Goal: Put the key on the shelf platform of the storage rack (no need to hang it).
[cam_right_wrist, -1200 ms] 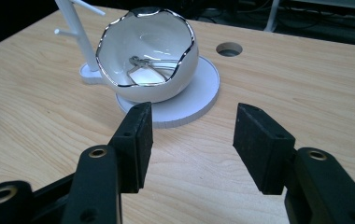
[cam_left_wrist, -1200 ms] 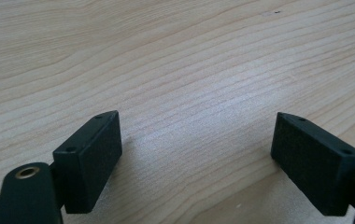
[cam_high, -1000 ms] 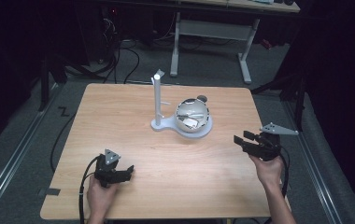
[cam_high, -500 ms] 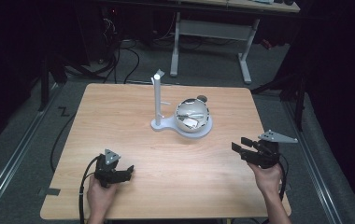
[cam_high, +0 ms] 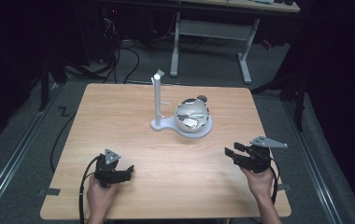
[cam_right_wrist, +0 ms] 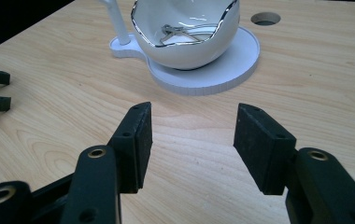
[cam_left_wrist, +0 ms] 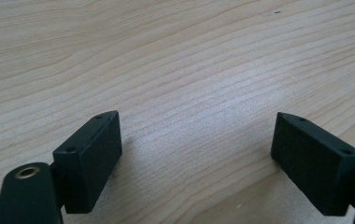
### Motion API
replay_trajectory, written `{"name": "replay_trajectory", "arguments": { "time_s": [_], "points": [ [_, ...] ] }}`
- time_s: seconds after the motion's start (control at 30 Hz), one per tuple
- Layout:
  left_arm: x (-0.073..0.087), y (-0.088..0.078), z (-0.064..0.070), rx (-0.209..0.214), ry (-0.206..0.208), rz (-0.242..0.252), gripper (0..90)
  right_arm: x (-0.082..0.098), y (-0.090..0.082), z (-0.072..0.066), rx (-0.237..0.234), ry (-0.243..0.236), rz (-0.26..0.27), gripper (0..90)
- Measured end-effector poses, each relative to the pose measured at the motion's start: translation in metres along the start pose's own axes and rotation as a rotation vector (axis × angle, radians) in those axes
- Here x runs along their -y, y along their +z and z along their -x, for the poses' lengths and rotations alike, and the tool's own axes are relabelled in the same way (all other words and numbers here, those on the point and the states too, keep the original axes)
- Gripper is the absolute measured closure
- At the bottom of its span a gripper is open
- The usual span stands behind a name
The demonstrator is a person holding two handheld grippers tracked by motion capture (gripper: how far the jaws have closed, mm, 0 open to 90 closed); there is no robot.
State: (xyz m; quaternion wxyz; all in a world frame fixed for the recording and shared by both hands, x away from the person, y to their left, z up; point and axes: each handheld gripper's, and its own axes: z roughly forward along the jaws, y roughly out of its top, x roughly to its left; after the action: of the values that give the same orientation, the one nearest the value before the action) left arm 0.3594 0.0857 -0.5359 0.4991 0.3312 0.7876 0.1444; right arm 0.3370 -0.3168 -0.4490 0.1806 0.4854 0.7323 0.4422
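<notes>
Though glossy and likely slippery, fragile: white ceramic bowl with silver rim (cam_right_wrist: 187, 39), best pinched at rim; left gripper (cam_left_wrist: 196, 154), right gripper (cam_right_wrist: 190, 140) both spread, empty.

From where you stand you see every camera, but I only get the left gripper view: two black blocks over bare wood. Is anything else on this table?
Observer: Yes, a white bowl sits on a white stand near the table's middle.
Operator: Is the bowl empty?
Observer: No, something thin and metallic lies inside; I cannot tell what.
Operator: And the other hand?
Observer: The right gripper points at the bowl, jaws open, holding nothing.
</notes>
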Motion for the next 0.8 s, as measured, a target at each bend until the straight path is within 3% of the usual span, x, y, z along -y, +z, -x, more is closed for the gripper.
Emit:
{"name": "replay_trajectory", "arguments": {
  "time_s": [0.1, 0.53, 0.7, 0.8],
  "points": [
    [0.000, 0.000, 0.000, 0.001, 0.001, 0.000, 16.6, 0.003, 0.003, -0.001, -0.004, 0.013, 0.000, 47.4],
    [0.000, 0.000, 0.000, 0.000, -0.003, 0.001, 16.7, 0.012, 0.018, -0.014, -0.004, -0.029, -0.015, 50.6],
    [0.000, 0.000, 0.000, -0.001, -0.004, 0.000, 16.7, 0.014, 0.026, -0.017, -0.021, -0.020, -0.022, 51.0],
    [0.000, 0.000, 0.000, 0.000, -0.003, 0.001, 16.7, 0.015, 0.029, -0.020, -0.027, -0.038, -0.024, 50.8]
  ]
}}
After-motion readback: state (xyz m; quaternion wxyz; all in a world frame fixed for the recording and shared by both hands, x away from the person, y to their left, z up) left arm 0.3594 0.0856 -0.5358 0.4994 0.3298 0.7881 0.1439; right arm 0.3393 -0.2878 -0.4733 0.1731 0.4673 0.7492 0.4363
